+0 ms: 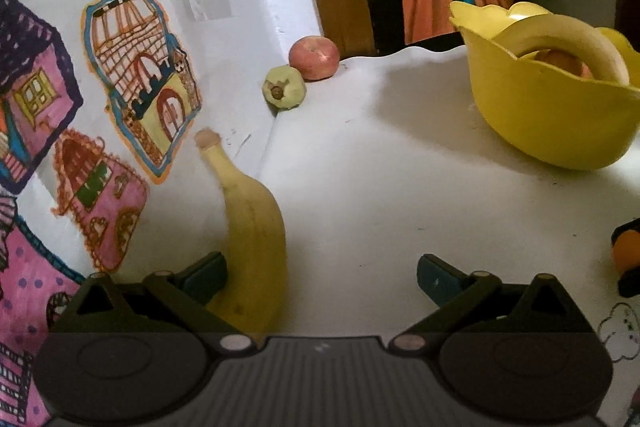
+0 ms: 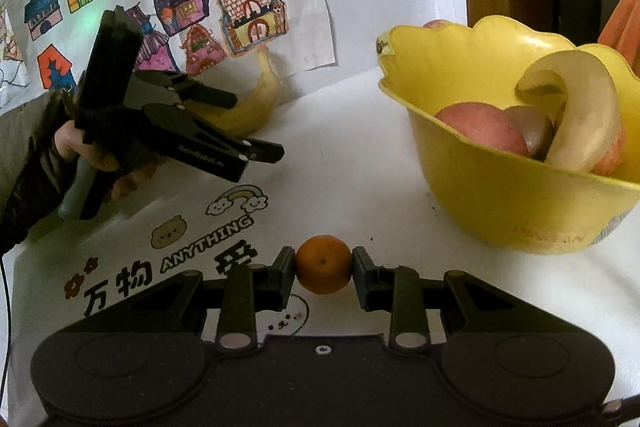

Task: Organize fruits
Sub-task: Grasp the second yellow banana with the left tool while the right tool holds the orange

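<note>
The right claw gripped 1 small round orange mandarin just above the white table; next likely the yellow plastic bowl. The left claw gaped beside a yellow banana.

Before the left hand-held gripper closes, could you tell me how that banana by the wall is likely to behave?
The banana is curved and leans toward the wall, so it may pivot or rock when nudged. Its skin looks smooth, so the open left hand-held gripper could slip along it. It probably bruises under a hard squeeze.

Black tongs, grey ribbed base, dark sleeve.
</note>
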